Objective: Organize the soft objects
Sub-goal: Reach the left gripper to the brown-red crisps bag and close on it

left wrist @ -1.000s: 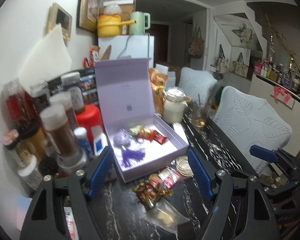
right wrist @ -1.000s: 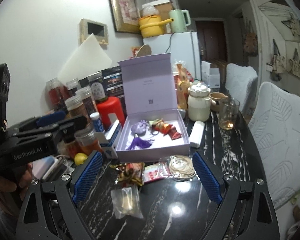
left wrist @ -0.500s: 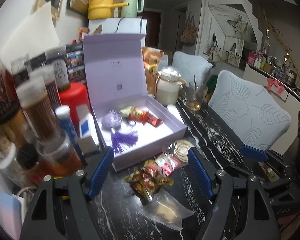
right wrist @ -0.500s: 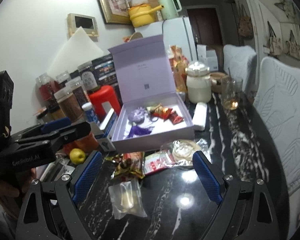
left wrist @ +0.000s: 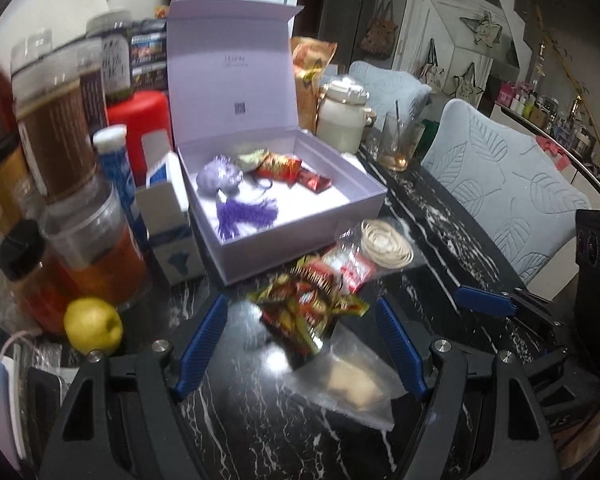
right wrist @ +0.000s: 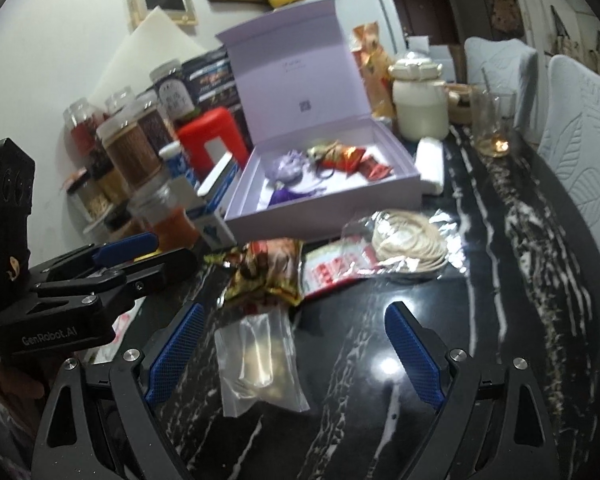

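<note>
An open lilac box (left wrist: pixel 300 236) (right wrist: pixel 328 222) stands on the black marble table and holds a purple tasselled sachet (left wrist: pixel 220 178) (right wrist: pixel 288 168) and red packets (left wrist: pixel 290 168) (right wrist: pixel 346 158). In front of it lie a heap of crinkled snack packets (left wrist: pixel 308 308) (right wrist: pixel 266 274), a red-and-white packet (left wrist: pixel 350 270) (right wrist: pixel 332 270), a bag of rubber bands (left wrist: pixel 386 242) (right wrist: pixel 408 240) and a clear zip bag (left wrist: pixel 352 384) (right wrist: pixel 260 356). My left gripper (left wrist: pixel 302 344) hangs open above the snack heap, holding nothing. My right gripper (right wrist: pixel 294 356) is open and empty, with the clear bag lying on the table below its jaws.
Jars (left wrist: pixel 56 120), a red canister (left wrist: pixel 140 120), a small carton (left wrist: pixel 168 216) and a yellow fruit (left wrist: pixel 92 324) crowd the left side. A white lidded pot (left wrist: pixel 342 120) and a glass (left wrist: pixel 396 144) stand behind the box. Padded chairs (left wrist: pixel 508 192) line the right edge.
Both grippers have sunk toward the table and tipped further down, so the loose packets and bags sit closer under the jaws. Both stay open.
</note>
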Demonstrator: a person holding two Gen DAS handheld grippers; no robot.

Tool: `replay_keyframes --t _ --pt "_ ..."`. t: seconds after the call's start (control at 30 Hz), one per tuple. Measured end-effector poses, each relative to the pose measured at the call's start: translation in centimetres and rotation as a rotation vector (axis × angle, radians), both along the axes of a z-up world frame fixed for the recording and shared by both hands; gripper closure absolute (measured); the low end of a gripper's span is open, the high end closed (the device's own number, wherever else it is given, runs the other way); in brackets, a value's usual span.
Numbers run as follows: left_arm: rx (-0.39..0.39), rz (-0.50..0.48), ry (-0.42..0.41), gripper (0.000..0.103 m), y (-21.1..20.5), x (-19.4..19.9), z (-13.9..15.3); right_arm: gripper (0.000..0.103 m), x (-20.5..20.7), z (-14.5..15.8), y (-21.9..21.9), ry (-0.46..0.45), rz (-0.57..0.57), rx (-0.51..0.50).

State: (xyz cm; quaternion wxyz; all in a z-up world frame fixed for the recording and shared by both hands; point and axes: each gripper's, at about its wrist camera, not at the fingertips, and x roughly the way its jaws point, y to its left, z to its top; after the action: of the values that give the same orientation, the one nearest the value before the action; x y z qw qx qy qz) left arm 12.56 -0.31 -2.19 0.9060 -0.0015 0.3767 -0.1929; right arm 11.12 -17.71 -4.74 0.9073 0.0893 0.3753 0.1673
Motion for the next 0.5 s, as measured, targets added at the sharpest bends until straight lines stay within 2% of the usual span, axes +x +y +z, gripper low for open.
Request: replay_keyframes --t 0.27,0.4,0.5 --pt "0.020 0.040 0.053 0.027 1.9 0.1 -1.9 0.010 0.9 -2.6 2.8 0.055 0.116 -0.026" --pt "-0.002 0.044 0.074 0.027 3.0 0.2 -2.5 0.011 1.5 -3.8 4.0 0.083 0.150 -0.056" --pt "-0.014 0.046 0.074 0.027 3.3 0.3 -2.6 0.017 1.8 -4.6 4.6 0.098 0.172 -0.060"
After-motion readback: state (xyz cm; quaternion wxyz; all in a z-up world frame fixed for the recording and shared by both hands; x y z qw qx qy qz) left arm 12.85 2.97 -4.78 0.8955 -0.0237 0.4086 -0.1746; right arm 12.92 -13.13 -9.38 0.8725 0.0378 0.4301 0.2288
